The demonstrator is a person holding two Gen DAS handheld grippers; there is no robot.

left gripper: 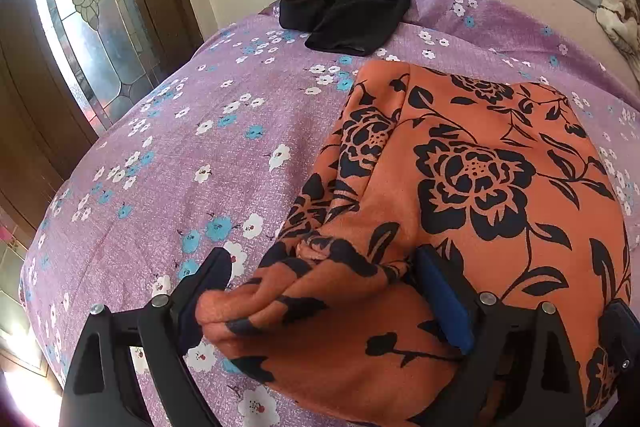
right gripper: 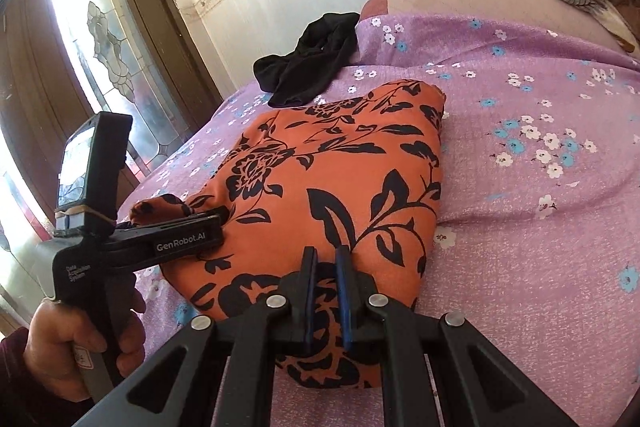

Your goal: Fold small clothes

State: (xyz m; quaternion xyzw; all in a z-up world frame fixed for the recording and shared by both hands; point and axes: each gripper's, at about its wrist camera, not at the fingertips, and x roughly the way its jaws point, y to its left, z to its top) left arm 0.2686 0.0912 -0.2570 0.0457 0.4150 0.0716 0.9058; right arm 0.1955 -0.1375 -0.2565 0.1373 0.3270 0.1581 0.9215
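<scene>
Two grippers work on the orange flowered cloth (right gripper: 320,187) lying on the purple bed sheet (right gripper: 520,227): the left gripper (left gripper: 320,291) stands wide apart around its bunched corner, seemingly letting go, while the right gripper (right gripper: 325,259) pinches the near edge to hold the fold.

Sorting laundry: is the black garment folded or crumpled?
Crumpled: the black garment lies bunched in uneven heaps on the bedsheet, no flat edges.
</scene>
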